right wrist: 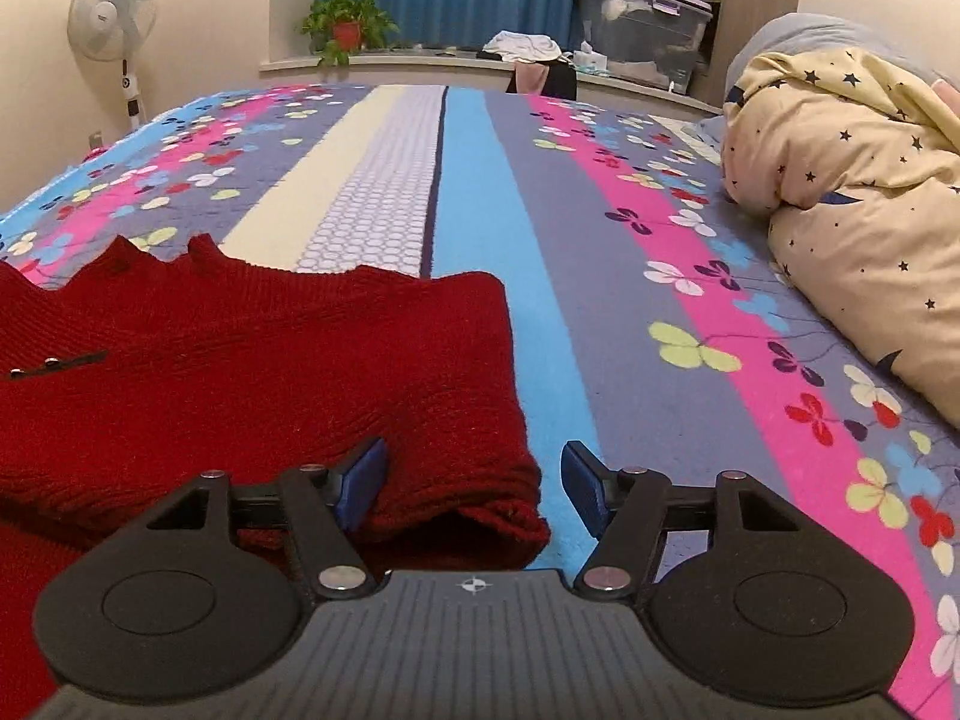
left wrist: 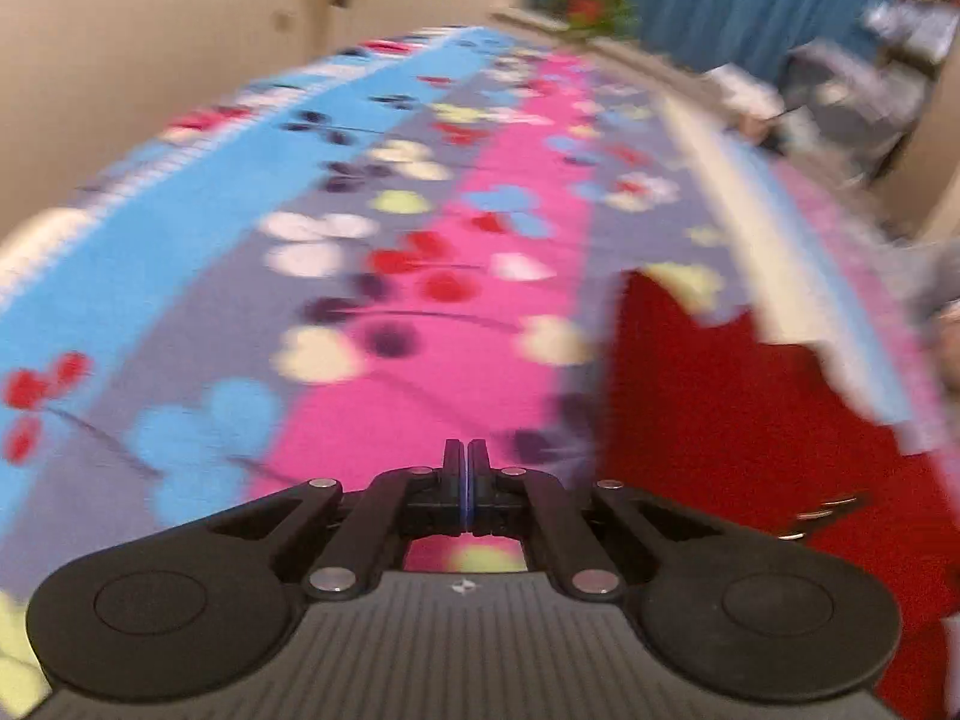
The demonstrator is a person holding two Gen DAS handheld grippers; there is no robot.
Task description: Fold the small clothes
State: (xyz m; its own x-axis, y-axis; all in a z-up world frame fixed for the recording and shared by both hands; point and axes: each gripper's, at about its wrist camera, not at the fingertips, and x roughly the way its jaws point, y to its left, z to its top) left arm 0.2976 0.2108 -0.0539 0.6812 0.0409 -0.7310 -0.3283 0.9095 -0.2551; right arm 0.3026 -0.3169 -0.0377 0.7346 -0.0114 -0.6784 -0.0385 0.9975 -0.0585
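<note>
red sweater (right wrist: 252, 360) | its corner between spread right claw (right wrist: 474, 486) jaws

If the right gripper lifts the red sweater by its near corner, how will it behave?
Probably floppy: the red sweater lies slack in soft folds on the bedspread, so the rest would drape and drag. Its coarse ribbed knit likely grips the pads rather than slipping. Looks thick, perhaps fairly heavy.

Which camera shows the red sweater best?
The right wrist view: the red sweater lies sharp on the bedspread, its knit ribs and folded edge clear between the open right tool. The left wrist view shows the red sweater only as a blurred patch at its right side.
</note>
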